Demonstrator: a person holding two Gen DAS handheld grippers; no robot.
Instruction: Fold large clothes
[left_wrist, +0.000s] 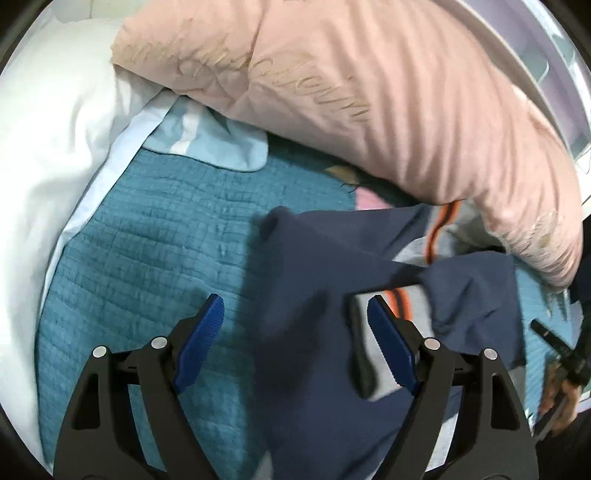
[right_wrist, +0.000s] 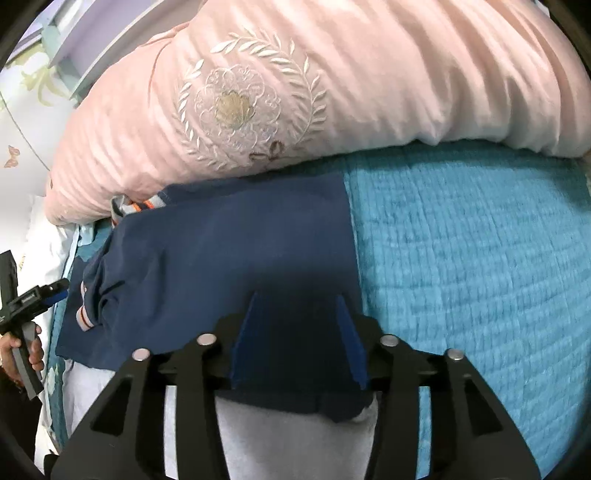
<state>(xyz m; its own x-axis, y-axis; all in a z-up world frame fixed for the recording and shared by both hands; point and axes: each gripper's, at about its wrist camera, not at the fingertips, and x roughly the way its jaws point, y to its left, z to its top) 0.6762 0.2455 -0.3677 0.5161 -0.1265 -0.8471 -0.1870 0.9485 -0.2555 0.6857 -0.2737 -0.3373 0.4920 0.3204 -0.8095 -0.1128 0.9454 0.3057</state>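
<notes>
In the left wrist view, a white duvet (left_wrist: 48, 155) is bunching far off to the left of the jaws, with a pale blue sheet (left_wrist: 207, 144) edging it. The teal quilt (left_wrist: 147, 236) is lying beneath and ahead of the left finger. The left gripper (left_wrist: 295, 314) is hanging over the bed with its jaws standing wide apart and nothing pressed between the blue pads (left_wrist: 201, 343). The navy shirt (left_wrist: 314, 280) is spreading from between the jaws out ahead and to the right, blurred, its orange-striped trim (left_wrist: 434, 236) showing beyond the right finger. A pink pillow (left_wrist: 369, 92) is arching across the far side, ahead of the jaws. At the far right edge a hand (left_wrist: 557, 391) is gripping the other tool's handle.

In the right wrist view, the left gripper (right_wrist: 55, 290) is showing at the far left edge, held by a hand (right_wrist: 22, 350). The shirt (right_wrist: 221, 251) is lying flat on the quilt (right_wrist: 461, 258), ahead of and left of the jaws, its hem reaching back under them and over a white cloth (right_wrist: 277, 435). The right gripper (right_wrist: 297, 301) is sitting over the hem with its jaws partly apart; the cloth is lying between the pads (right_wrist: 245, 339), but whether they are pinching it cannot be told. The pillow (right_wrist: 332, 85), embroidered with a wreath, is resting ahead, touching the shirt's far edge. The quilt is filling everything right of the jaws.
</notes>
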